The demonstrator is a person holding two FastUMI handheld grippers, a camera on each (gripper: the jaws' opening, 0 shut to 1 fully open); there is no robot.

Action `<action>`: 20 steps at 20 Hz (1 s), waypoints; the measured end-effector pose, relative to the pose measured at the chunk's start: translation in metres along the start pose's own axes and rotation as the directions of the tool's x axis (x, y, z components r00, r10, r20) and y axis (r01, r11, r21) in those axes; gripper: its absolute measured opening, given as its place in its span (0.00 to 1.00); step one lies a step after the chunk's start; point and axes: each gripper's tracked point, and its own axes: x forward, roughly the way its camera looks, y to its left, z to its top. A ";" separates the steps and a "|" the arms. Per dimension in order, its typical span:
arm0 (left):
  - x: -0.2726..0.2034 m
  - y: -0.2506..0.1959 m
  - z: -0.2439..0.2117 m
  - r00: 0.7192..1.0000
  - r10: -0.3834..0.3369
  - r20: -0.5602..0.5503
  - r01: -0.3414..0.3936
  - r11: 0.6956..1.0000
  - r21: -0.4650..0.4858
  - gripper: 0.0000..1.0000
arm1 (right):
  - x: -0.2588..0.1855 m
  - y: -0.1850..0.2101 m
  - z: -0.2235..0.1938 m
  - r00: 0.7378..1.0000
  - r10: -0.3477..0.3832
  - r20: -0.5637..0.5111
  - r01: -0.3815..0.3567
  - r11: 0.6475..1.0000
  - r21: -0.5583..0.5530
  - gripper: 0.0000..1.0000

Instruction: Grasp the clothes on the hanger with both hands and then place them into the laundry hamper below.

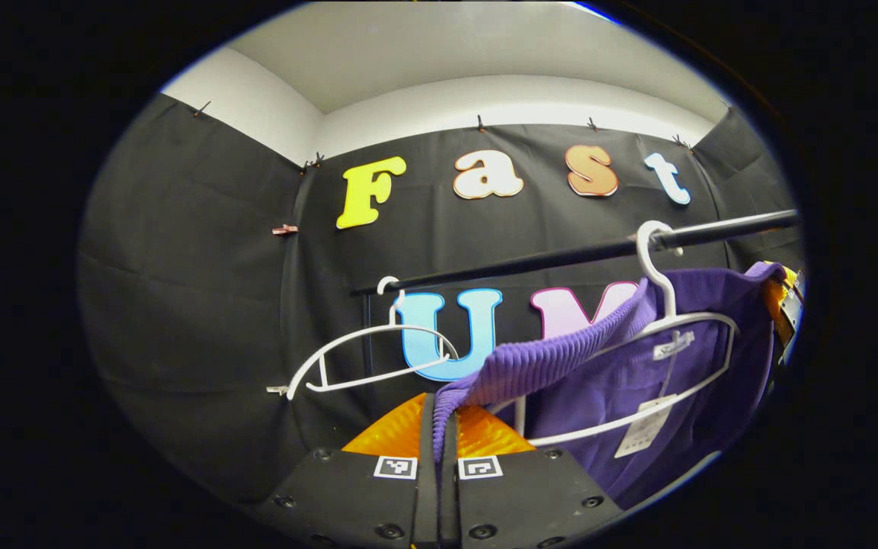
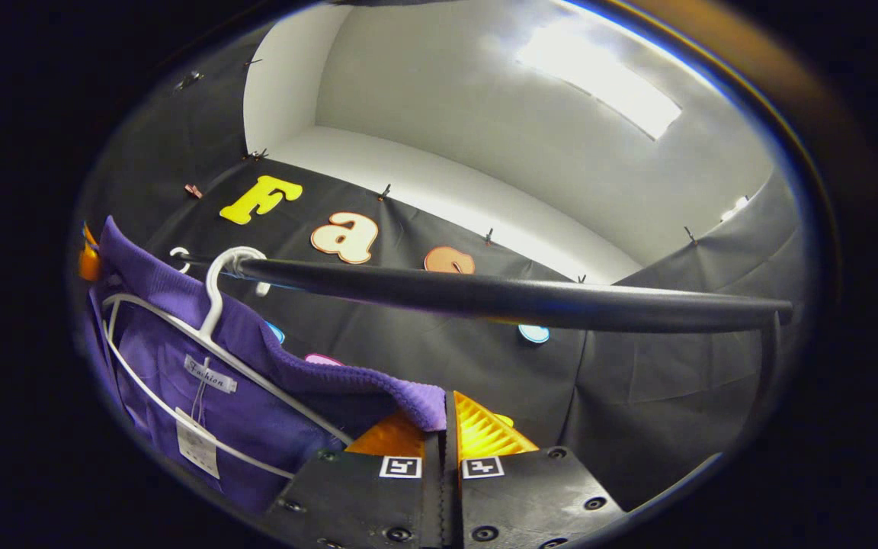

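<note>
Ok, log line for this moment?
left claw: shut on purple garment | right claw: shut on same | garment on hanger

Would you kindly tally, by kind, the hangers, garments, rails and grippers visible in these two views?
White hangers: 2, an empty hanger and the hanger under the garment
Purple garment: 1
Black rail: 1
Grippers: 2, the left gripper and the right gripper, each pinching a ribbed edge
Total: 6

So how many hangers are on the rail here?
2. An empty hanger hangs at the rail's far end; the other hanger carries the purple garment, nearer both grippers. More may be hidden behind the garment.
</note>
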 end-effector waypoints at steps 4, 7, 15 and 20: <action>0.021 0.006 0.000 1.000 0.002 0.010 -0.002 1.000 0.019 0.04 | 0.013 -0.011 -0.007 0.998 -0.055 0.017 0.055 0.998 -0.037 0.05; 0.037 0.006 -0.003 1.000 -0.008 0.006 0.008 1.000 0.020 0.04 | 0.022 -0.006 -0.026 0.998 -0.058 0.026 0.060 0.993 -0.098 0.05; 0.066 -0.003 -0.041 0.996 -0.045 -0.077 0.047 0.999 0.024 0.04 | 0.029 0.022 -0.120 0.992 -0.005 -0.124 -0.006 0.996 -0.090 0.02; 0.066 0.001 -0.056 0.988 -0.070 -0.137 0.070 0.998 -0.005 0.06 | 0.020 0.036 -0.139 0.983 0.029 -0.181 -0.039 0.998 -0.054 0.05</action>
